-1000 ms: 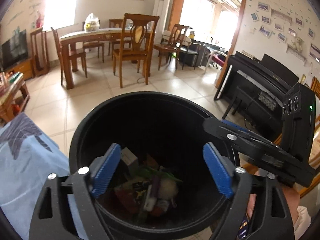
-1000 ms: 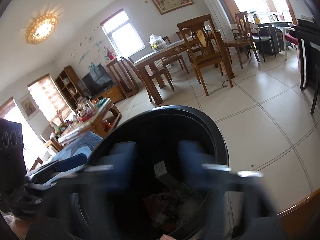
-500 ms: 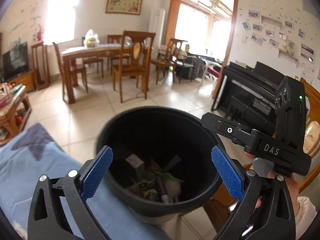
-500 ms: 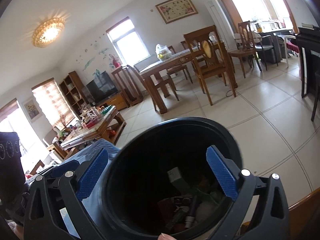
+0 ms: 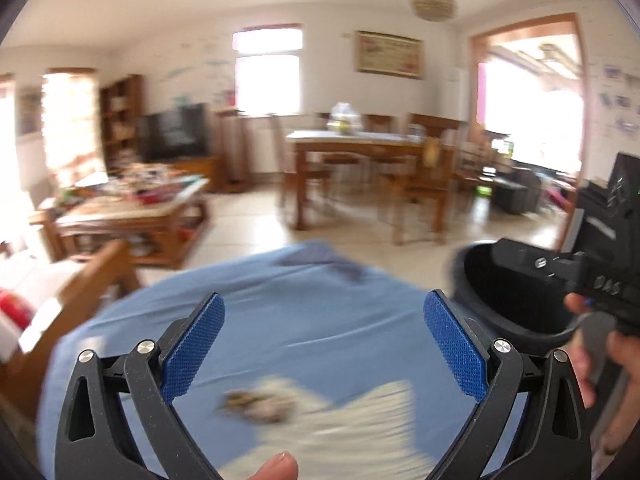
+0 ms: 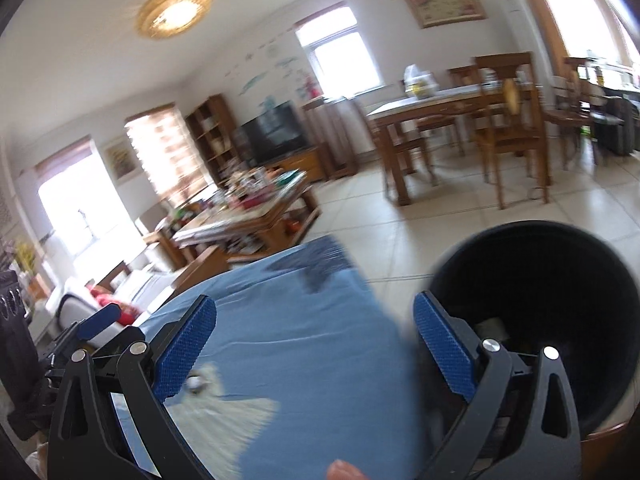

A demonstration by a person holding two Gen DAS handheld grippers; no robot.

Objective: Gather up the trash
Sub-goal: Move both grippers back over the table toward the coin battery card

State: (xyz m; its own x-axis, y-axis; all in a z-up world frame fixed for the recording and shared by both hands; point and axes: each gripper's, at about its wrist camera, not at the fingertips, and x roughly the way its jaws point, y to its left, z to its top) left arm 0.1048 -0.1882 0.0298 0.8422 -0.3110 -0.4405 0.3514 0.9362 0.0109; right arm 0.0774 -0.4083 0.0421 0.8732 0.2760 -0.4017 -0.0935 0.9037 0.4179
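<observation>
Two tools, left tool [image 5: 322, 344] and right tool [image 6: 314, 344], gape empty; crumpled scrap [image 5: 256, 402] left of bin [image 6: 560, 272] awaits collection.

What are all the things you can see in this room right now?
Round black plastic bin: one, black, on the floor right of the blue cloth.
Blue cloth cover: one, blue, under both grippers.
Blurry pale scraps: one small heap, whitish, on the cloth.
Wooden dining table: one, brown, far side, chairs around it.
Low wooden coffee table: one, brown, cluttered.
Flat black television: one, by the wall.
Left gripper: fingers open, empty.
Right gripper: fingers open, empty.
</observation>
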